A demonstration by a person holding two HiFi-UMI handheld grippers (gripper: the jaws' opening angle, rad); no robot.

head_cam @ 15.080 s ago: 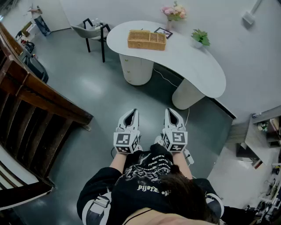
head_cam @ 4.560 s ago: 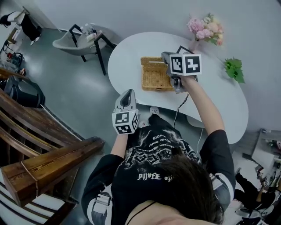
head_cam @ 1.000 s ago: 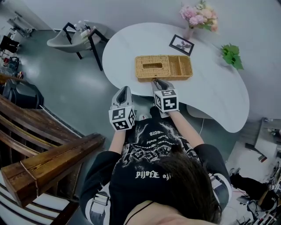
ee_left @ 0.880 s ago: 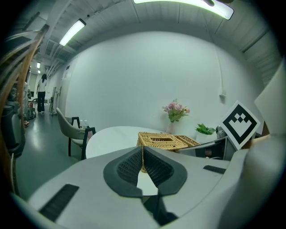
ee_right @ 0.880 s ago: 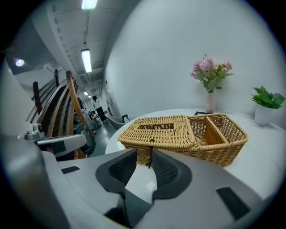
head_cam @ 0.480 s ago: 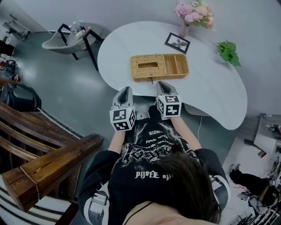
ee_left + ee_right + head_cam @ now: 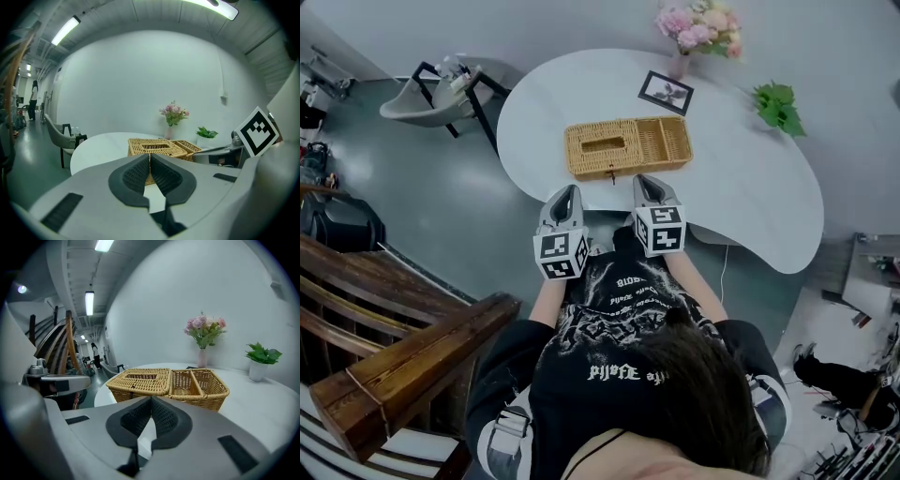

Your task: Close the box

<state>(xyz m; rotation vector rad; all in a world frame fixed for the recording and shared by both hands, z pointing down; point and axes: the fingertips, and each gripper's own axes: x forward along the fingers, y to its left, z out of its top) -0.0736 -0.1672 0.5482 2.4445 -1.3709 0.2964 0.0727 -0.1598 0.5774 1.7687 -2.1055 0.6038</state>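
Resting on the white table (image 7: pixel 750 187), the wicker box (image 7: pixel 626 147) shows its lid down. Left gripper (image 7: pixel 565 192) and right gripper (image 7: pixel 645 181) hover at the table's near edge, jaws pressed together, empty. If the front catch is unfastened, the lid could lift again.

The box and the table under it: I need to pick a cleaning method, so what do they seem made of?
The box looks like woven wicker or rattan, tan and matte: interlaced strands show on lid and sides. The table has a smooth, plain white top with a faint sheen; painted wood, laminate or stone, I cannot tell.
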